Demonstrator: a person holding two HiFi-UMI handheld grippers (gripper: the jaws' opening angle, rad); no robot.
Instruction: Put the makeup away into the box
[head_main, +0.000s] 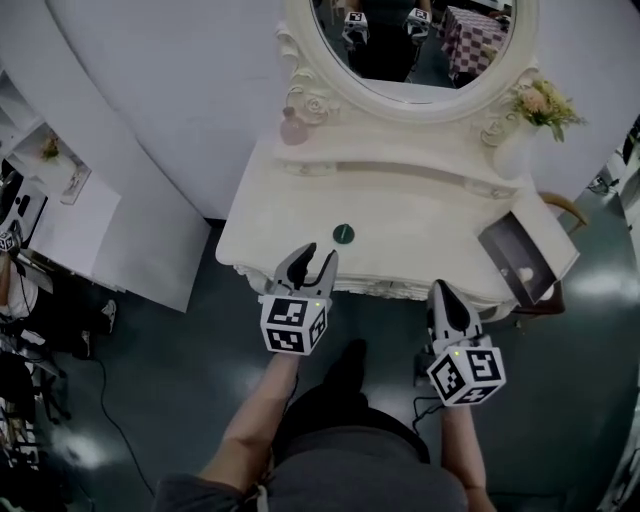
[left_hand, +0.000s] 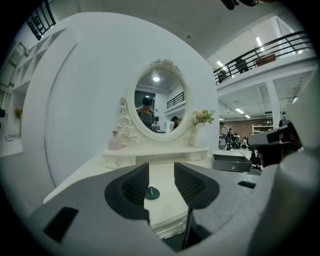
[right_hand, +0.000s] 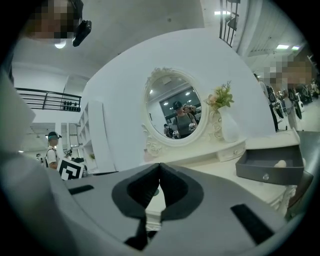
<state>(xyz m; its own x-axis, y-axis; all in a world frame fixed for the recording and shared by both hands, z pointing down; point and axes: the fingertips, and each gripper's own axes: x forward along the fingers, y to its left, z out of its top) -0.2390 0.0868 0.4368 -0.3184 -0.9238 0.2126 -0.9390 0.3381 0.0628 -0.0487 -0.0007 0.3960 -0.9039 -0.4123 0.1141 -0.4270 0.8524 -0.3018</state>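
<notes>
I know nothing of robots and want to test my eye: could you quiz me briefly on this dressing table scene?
1. True or false: the left gripper's fingers stand apart.
2. In the head view, which stands at the mirror's left? A vase, B pink bottle, C box.
3. Fill in: the green disc lies on the ____.
Key: 1 true; 2 B; 3 table.
</notes>
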